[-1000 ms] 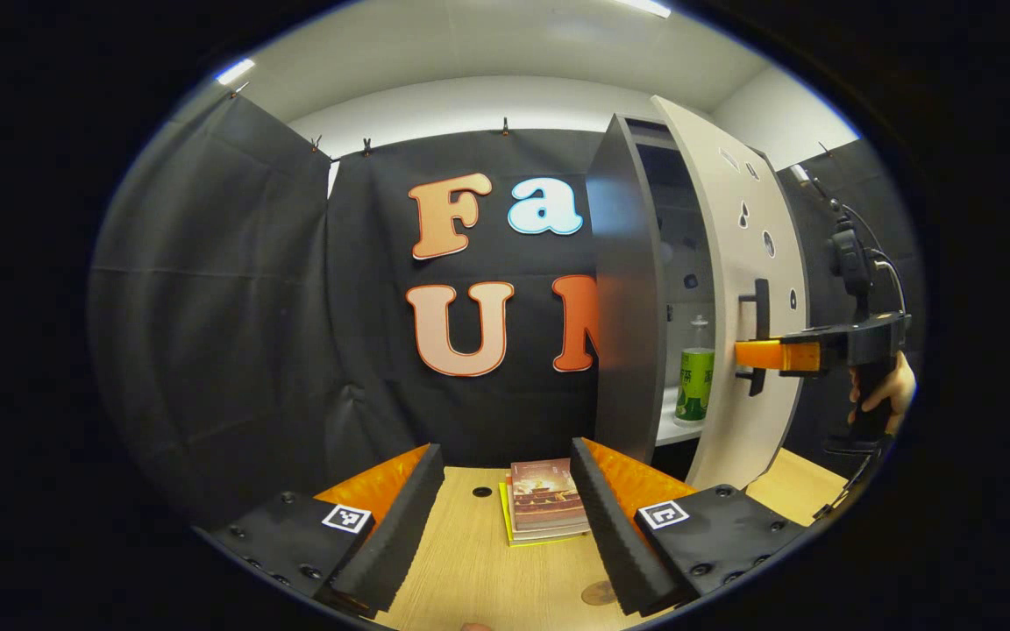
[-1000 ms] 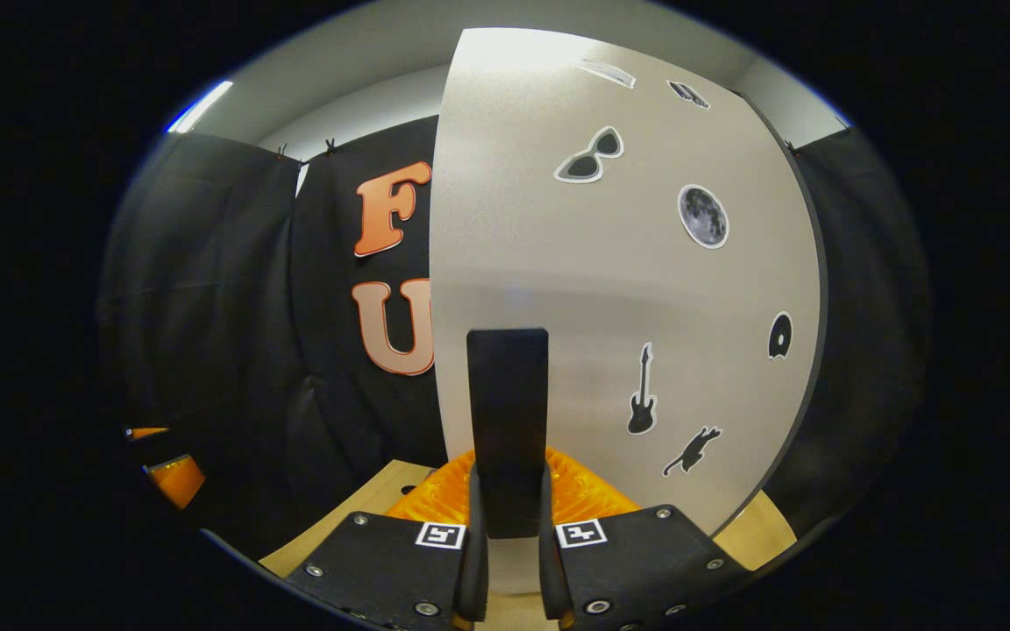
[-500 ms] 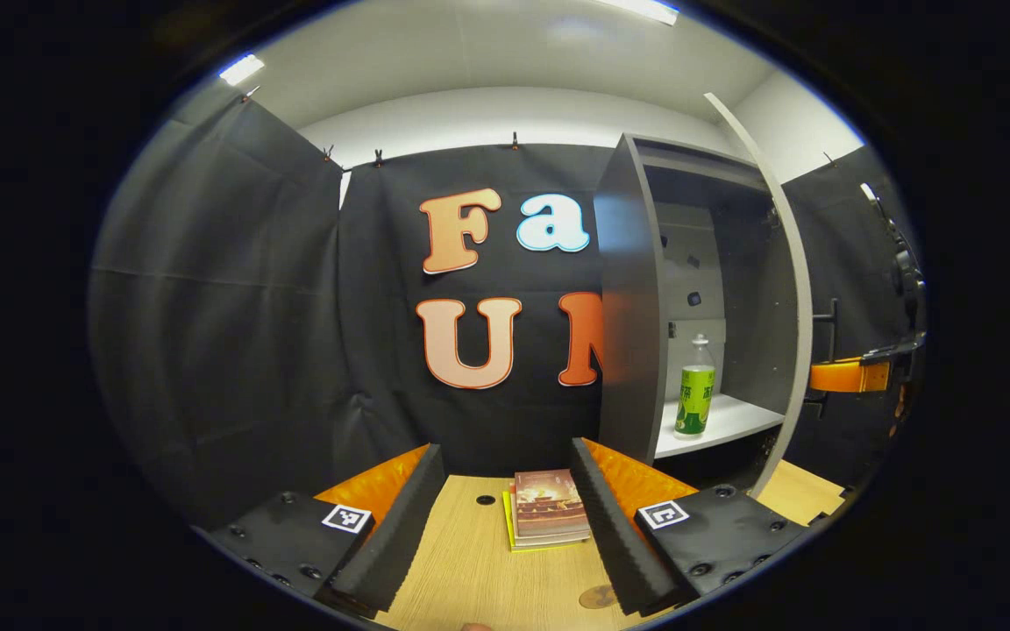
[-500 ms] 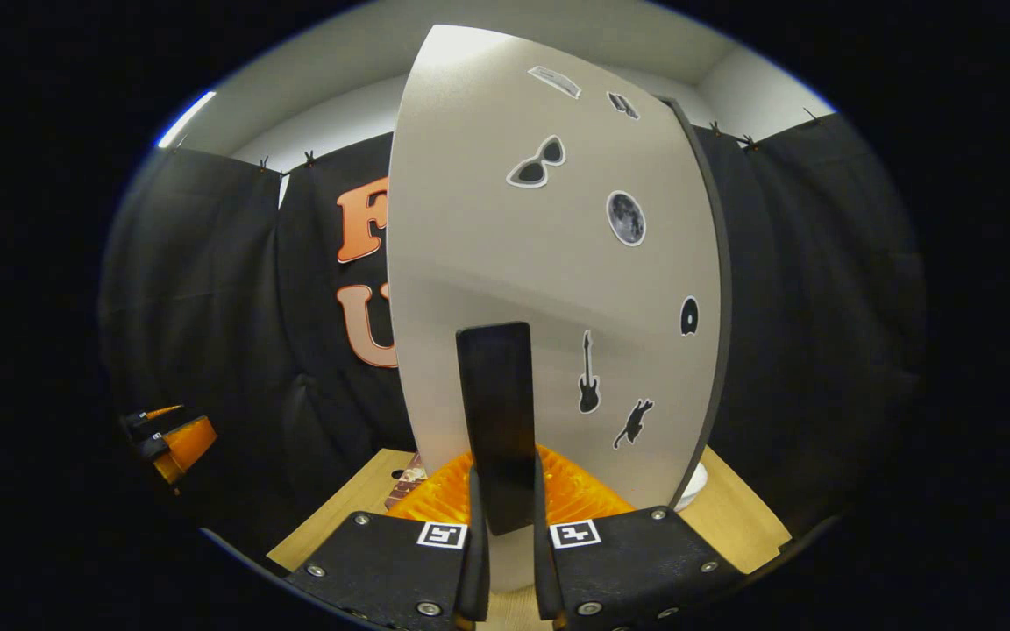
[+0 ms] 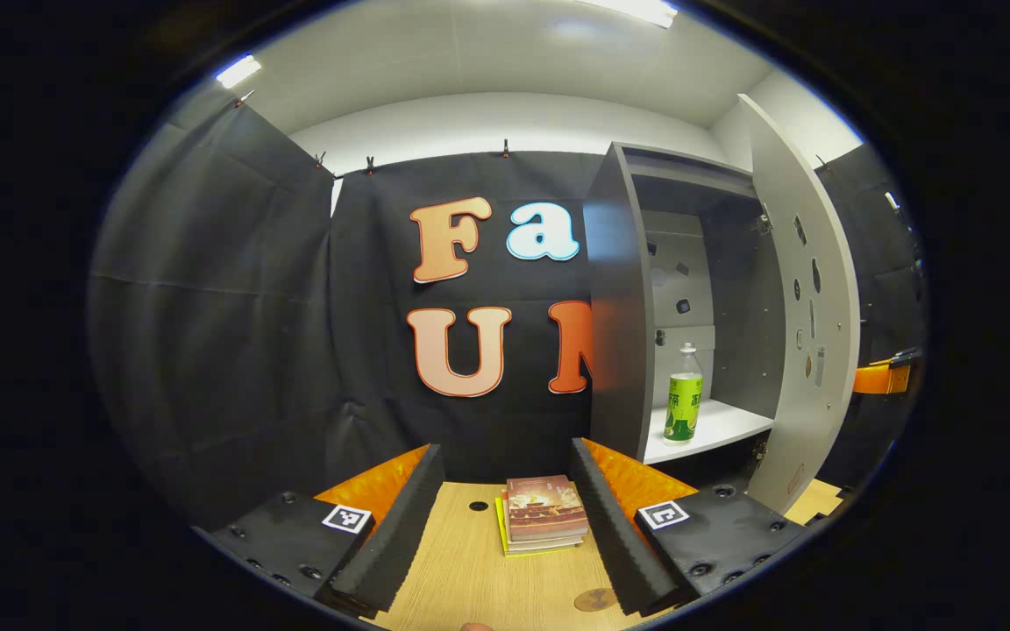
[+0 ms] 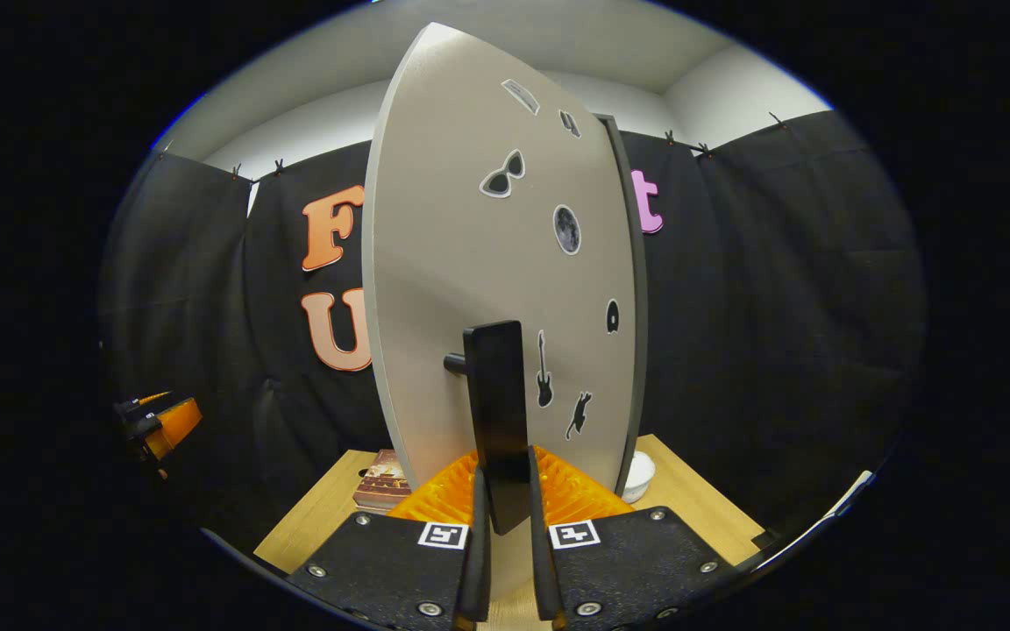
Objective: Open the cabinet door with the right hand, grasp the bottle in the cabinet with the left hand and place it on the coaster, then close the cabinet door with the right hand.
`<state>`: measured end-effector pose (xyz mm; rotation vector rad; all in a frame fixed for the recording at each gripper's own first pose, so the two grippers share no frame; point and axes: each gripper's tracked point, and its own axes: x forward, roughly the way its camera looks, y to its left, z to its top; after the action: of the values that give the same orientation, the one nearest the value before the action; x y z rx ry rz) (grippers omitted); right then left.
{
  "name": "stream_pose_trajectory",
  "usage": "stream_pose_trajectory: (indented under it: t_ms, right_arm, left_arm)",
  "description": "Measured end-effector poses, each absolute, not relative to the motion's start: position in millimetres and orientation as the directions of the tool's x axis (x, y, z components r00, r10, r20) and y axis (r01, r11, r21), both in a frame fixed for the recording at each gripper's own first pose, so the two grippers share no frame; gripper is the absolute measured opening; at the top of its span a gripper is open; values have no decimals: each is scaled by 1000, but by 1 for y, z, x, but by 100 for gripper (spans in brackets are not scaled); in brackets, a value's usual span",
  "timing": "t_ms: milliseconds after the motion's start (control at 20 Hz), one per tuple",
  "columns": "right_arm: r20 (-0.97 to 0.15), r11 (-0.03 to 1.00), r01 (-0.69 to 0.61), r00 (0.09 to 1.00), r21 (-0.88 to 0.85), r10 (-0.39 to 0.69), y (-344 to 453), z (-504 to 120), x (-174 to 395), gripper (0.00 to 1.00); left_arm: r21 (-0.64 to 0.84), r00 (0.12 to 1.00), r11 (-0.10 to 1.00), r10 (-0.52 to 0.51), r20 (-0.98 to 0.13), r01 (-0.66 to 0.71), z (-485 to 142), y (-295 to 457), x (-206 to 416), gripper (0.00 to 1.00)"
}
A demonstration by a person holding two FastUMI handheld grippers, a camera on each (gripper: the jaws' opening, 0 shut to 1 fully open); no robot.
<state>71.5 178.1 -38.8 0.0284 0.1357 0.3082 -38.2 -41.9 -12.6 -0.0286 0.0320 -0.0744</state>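
Door (image 5: 807, 307) wider now; bottle (image 5: 683, 396) far beyond left claw (image 5: 505, 517).

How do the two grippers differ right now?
The right gripper is shut on the cabinet door's handle; the left gripper is open and holds nothing. The right is up against the door; the left hangs above the table, apart from the cabinet.

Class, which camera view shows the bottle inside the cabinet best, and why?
The left gripper view: the bottle stands upright on the white shelf, seen through the open doorway. In the right gripper view the cabinet door faces the camera and screens the cabinet's inside.
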Motion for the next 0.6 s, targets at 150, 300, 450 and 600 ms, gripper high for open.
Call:
stream_pose_trajectory:
  t_ms: [150,300,450,600]
  right_arm:
    - [-126,964,-259,956,56,264,168,-39,71,19]
    - [-124,973,-221,966,64,228,156,-38,70,16]
    - [-122,982,-176,975,72,183,141,-38,71,12]
    - [-120,992,-113,986,51,119,124,-38,74,8]
  left_arm:
    - [-43,993,993,-109,-36,107,-13,-61,-30,94]
    - [-34,990,990,-137,-28,136,-6,-82,-29,96]
    - [-26,985,985,-173,-9,173,4,-115,-22,96]
    - [-30,977,977,-211,-2,211,8,-155,-14,95]
